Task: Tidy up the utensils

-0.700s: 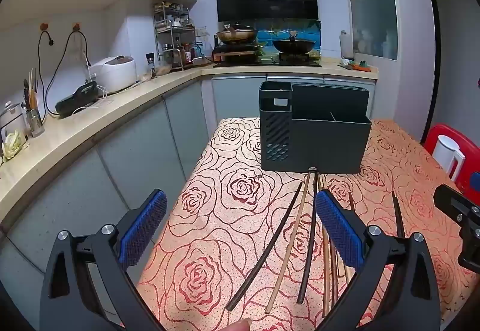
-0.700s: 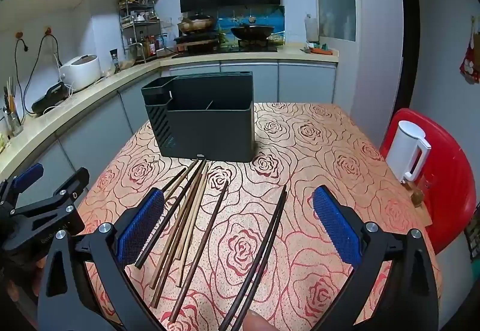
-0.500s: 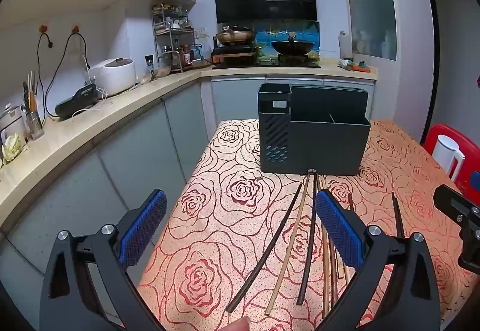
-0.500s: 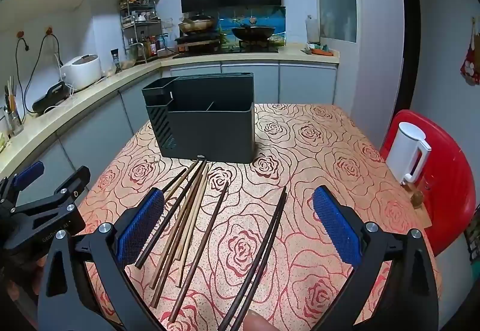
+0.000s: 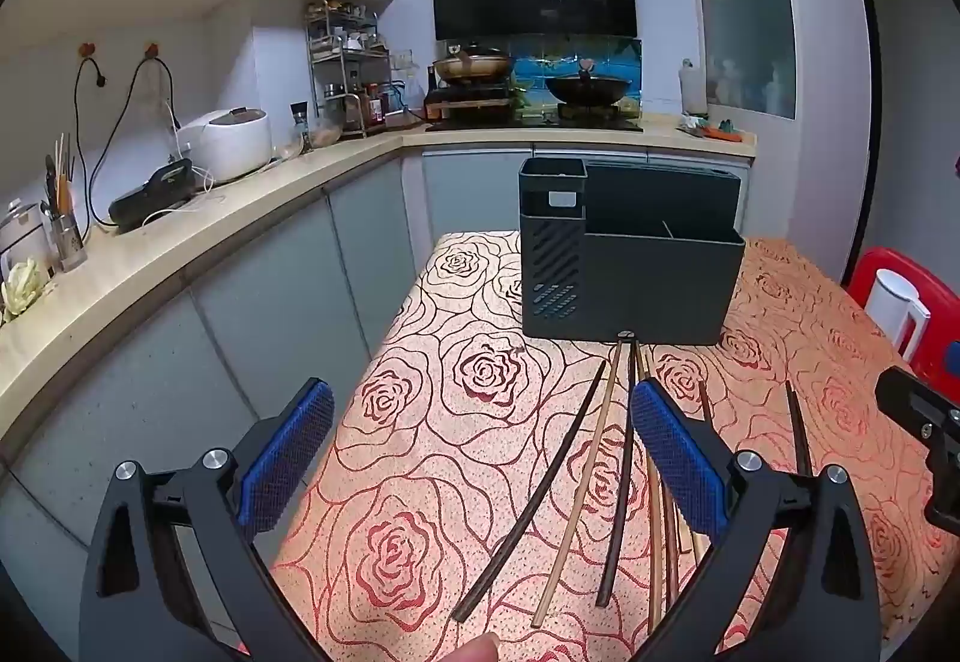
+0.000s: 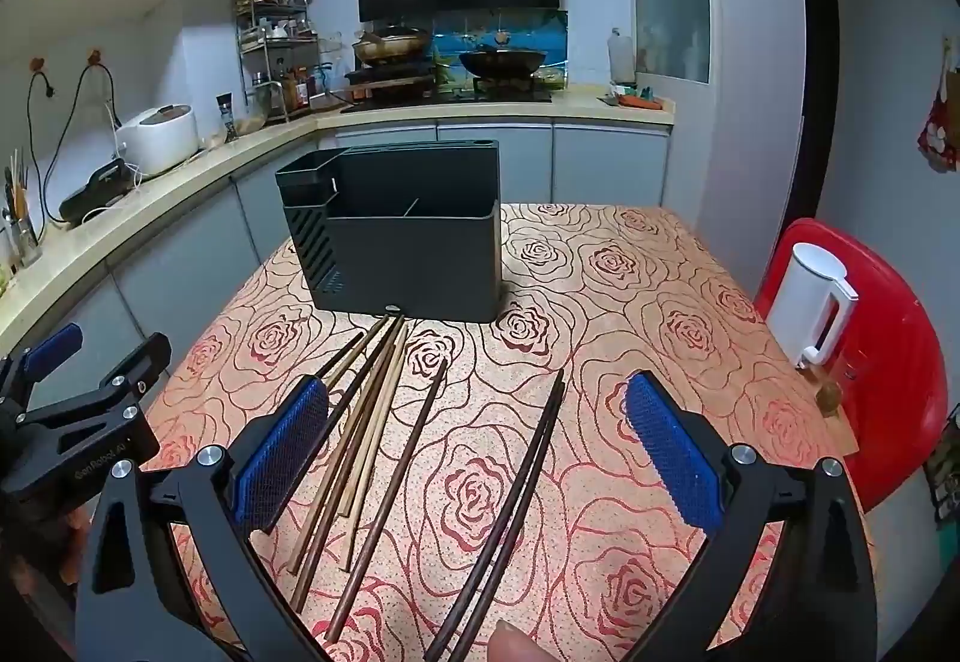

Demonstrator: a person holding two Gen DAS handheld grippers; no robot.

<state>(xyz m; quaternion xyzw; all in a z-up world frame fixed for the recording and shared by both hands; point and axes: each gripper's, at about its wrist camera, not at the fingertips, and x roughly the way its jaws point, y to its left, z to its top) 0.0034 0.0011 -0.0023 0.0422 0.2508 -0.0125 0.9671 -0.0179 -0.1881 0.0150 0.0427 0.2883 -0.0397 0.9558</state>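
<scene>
Several dark and light wooden chopsticks [image 6: 384, 422] lie loose on the rose-patterned tablecloth [image 6: 630, 302], fanned out toward me; they also show in the left wrist view [image 5: 606, 458]. A dark grey utensil holder [image 6: 402, 236] with several compartments stands upright behind them, also in the left wrist view [image 5: 624, 260]. My left gripper [image 5: 480, 458] is open and empty, above the table's left front edge. My right gripper [image 6: 474, 452] is open and empty, above a dark chopstick pair [image 6: 516, 494].
A white kettle [image 6: 810, 302] sits on a red chair [image 6: 888, 350] to the right of the table. A kitchen counter [image 5: 150, 266] with a rice cooker [image 5: 231, 143] runs along the left. The stove with pans [image 5: 528, 80] is at the back.
Both grippers have risen and tilted very slightly; the holder sits a little lower in the views. Nothing on the table has moved.
</scene>
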